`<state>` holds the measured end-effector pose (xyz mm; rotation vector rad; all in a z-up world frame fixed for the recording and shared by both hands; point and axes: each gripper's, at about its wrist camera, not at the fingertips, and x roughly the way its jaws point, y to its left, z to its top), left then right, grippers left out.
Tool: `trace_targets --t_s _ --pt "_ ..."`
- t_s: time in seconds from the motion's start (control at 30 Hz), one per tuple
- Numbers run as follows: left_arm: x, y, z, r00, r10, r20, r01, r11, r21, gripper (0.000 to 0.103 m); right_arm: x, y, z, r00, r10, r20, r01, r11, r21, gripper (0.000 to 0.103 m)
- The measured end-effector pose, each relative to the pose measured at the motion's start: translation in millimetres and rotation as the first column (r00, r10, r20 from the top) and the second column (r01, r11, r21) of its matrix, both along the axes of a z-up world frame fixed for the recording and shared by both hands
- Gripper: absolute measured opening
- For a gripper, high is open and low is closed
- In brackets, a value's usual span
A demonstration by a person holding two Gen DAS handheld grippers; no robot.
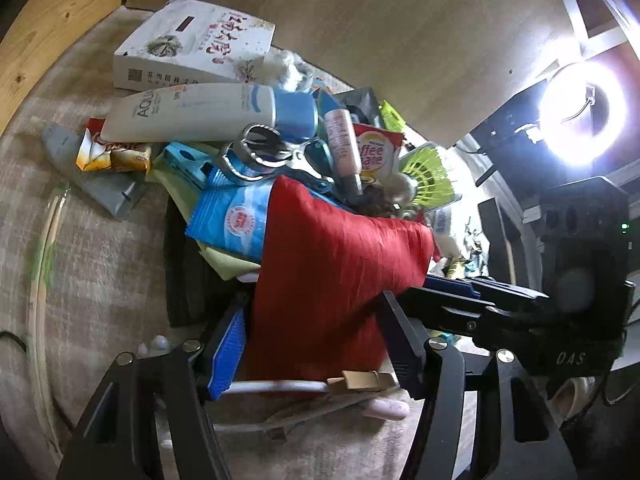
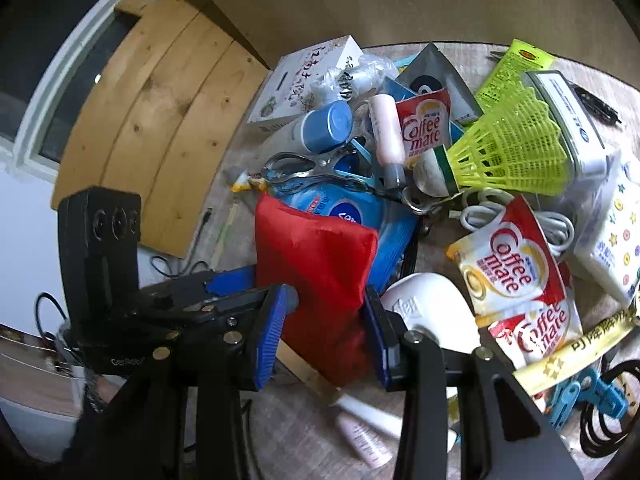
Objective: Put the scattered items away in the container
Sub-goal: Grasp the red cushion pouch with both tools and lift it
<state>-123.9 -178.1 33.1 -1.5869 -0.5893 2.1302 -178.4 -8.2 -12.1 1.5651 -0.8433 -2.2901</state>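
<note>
A red fabric pouch is held between both grippers above a heap of clutter. My left gripper is shut on its near end. My right gripper is shut on the same pouch, and its body shows in the left wrist view. Behind the pouch lie a blue wipes pack, scissors, a white Aqua tube, a pink tube, Coffee mate sachets and a yellow-green shuttlecock. No container is plainly visible.
A white book box stands at the back by a wood panel. A white cable, a white soap-like object, a star-patterned pack and black bands lie right. A ring lamp glares.
</note>
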Motion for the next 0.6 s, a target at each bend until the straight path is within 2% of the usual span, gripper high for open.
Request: trace_targets --t_s 0.33,0.5,0.6 --pt "1.8 25.7 53.3 0.994 -0.004 -0.111 0.004 1.0 0.003 0.059 21.0 17.6 52.7 0.993 -0.021 -0.118 0.024 0.999 0.027 0.039" --pt "1.8 68.0 70.3 0.987 -0.059 -0.147 0.059 0.998 -0.008 0.059 50.4 46.9 70.2 0.985 -0.072 -0.156 0.079 0.996 0.04 0.039" --pt "1.0 108.2 77.0 0.98 -0.117 -0.162 0.116 0.993 -0.014 0.059 74.2 75.0 76.3 0.979 -0.122 -0.163 0.129 0.991 0.035 0.039"
